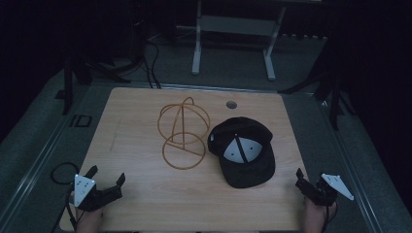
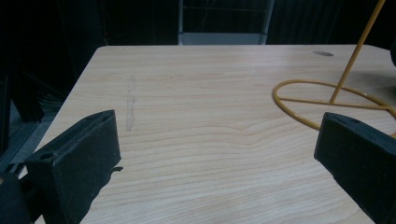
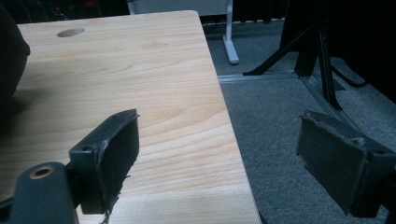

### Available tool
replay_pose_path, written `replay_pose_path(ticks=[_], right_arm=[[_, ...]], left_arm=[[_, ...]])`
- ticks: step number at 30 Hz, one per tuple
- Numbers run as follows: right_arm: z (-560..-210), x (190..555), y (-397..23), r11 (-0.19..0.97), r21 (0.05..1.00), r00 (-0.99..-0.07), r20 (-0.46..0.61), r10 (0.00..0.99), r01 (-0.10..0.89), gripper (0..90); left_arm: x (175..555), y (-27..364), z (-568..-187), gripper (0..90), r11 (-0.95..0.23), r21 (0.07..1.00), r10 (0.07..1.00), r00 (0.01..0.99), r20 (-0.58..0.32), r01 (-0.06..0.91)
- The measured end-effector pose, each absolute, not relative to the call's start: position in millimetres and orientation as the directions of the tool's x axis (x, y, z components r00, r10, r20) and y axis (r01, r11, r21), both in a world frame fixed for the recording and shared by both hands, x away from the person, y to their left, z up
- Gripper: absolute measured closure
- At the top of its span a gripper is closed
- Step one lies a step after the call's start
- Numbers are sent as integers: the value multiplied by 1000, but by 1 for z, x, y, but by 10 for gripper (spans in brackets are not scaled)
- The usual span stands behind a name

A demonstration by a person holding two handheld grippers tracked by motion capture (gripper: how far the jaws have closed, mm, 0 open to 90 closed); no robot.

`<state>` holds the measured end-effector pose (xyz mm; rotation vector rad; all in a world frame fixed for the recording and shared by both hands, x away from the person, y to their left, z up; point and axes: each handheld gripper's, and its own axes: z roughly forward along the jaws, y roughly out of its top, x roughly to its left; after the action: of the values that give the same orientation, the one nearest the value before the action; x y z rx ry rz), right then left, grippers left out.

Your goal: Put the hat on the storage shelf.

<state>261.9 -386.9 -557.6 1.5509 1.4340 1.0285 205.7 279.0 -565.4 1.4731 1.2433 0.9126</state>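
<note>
A gold wire hat stand (image 1: 183,133) stands at the middle of the wooden table (image 1: 141,194). Just right of it a black cap (image 1: 245,153) lies upside down, its white lining showing. My left gripper (image 1: 106,174) hovers open over the table's near left corner, nothing between its jaws. In the left gripper view the open gripper (image 2: 218,126) points toward the stand's base ring (image 2: 327,100). My right gripper (image 1: 311,187) is open at the table's near right edge. In the right gripper view the gripper (image 3: 217,130) straddles that edge, one jaw over the floor, with the cap (image 3: 9,60) at far left.
A round cable hole (image 1: 231,104) sits near the table's far edge. Beyond the table stands a white desk frame (image 1: 233,39). Dark stand legs (image 1: 335,97) are on the carpet at right, and cables (image 1: 63,172) lie on the floor at left.
</note>
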Motion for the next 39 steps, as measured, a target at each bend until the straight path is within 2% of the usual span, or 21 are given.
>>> replay_pose_path(ticks=[11,15,16,17,22,25,27,29,30,35,36,39], right_arm=[[-555,264,-388,-50,917,-8,57,998,395,127],[-542,263,-382,-33,916,-71,67,995,400,127],[-542,263,-382,-33,916,-71,67,995,400,127],[-532,264,-380,-30,915,-116,83,990,403,126],[-511,268,-372,9,921,-190,71,979,390,123],[-500,272,-366,49,922,-236,47,971,384,123],[-495,276,-362,85,918,-281,29,959,386,121],[-493,280,-360,96,913,-306,32,952,395,121],[-488,285,-355,114,911,-333,27,942,396,117],[-479,294,-344,161,909,-354,-16,935,384,109],[-474,298,-340,161,916,-388,-7,922,366,109],[-465,306,-334,176,912,-410,-9,912,371,128]], left_arm=[[205,275,-562,8,-16,969,976,216,-39,246],[204,272,-560,8,0,973,970,235,-55,231],[204,272,-560,8,-14,972,970,240,-44,234],[202,269,-559,8,-40,974,968,249,-18,225],[201,264,-557,8,-64,970,963,269,-1,235],[200,260,-552,8,-10,957,949,303,-82,290],[201,256,-550,8,-9,939,939,326,-111,345],[201,256,-550,8,-9,939,939,326,-111,345],[199,253,-548,8,3,937,914,379,-145,350],[198,249,-547,8,-42,942,913,397,-99,334],[198,248,-547,8,-52,941,909,405,-94,335],[197,246,-547,8,-62,941,907,412,-86,334]])
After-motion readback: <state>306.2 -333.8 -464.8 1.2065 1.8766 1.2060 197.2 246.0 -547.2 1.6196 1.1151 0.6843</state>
